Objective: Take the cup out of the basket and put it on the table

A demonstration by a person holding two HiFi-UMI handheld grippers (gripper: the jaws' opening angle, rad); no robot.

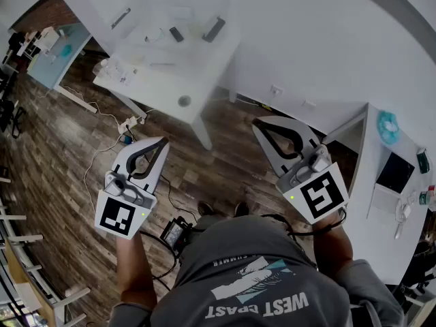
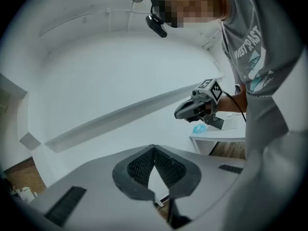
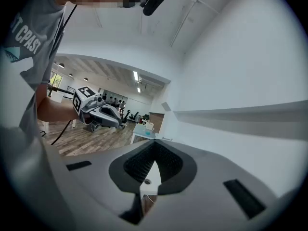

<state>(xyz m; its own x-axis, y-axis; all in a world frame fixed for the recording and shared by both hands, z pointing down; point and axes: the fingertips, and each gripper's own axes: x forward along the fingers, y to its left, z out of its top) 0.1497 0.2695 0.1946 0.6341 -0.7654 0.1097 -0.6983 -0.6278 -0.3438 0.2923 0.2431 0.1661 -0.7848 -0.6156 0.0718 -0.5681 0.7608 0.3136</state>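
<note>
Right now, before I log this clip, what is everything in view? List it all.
floor: one, dark brown wood, under everything
table: one, white, top centre of the head view, small dark items on it
side table: one, light blue top, upper left
desk: one, white, right edge
round object: one, teal, on the desk
screen: one, dark and flat, on the desk
power strip: one, white, on the floor with cables
box: one, black, on the floor by the feet
cup, basket: none in view
left gripper: one, grey, shut, empty
right gripper: one, grey, shut, empty
T-shirt: one, grey, bottom centre
</note>
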